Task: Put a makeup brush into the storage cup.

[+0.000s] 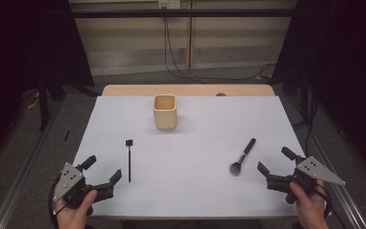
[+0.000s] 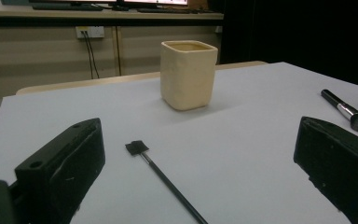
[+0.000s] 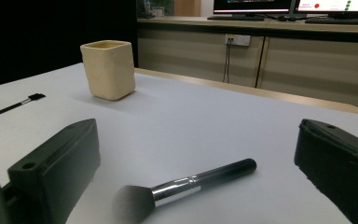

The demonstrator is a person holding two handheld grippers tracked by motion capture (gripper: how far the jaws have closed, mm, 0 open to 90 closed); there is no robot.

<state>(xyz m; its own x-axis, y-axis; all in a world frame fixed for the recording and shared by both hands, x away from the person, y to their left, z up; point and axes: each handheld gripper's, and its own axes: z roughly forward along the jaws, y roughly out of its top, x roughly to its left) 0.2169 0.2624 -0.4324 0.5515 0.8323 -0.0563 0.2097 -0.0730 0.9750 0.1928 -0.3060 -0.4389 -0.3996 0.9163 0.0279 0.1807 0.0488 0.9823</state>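
I keep both jaws spread wide and empty, the thin brush [image 1: 129, 160] lying just ahead of my left gripper [image 1: 101, 172] and the powder brush [image 1: 243, 156] just ahead of my right gripper [image 1: 275, 161], each lined up for a pickup toward the cup [image 1: 165, 111] beyond.

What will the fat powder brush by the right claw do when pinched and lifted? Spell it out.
The powder brush has a round handle lying flat, so it may well roll if nudged sideways. Its glossy handle and metal ferrule look slick, so a pinch could slip. The bristle head looks soft and would probably squash; the handle seems stiff.
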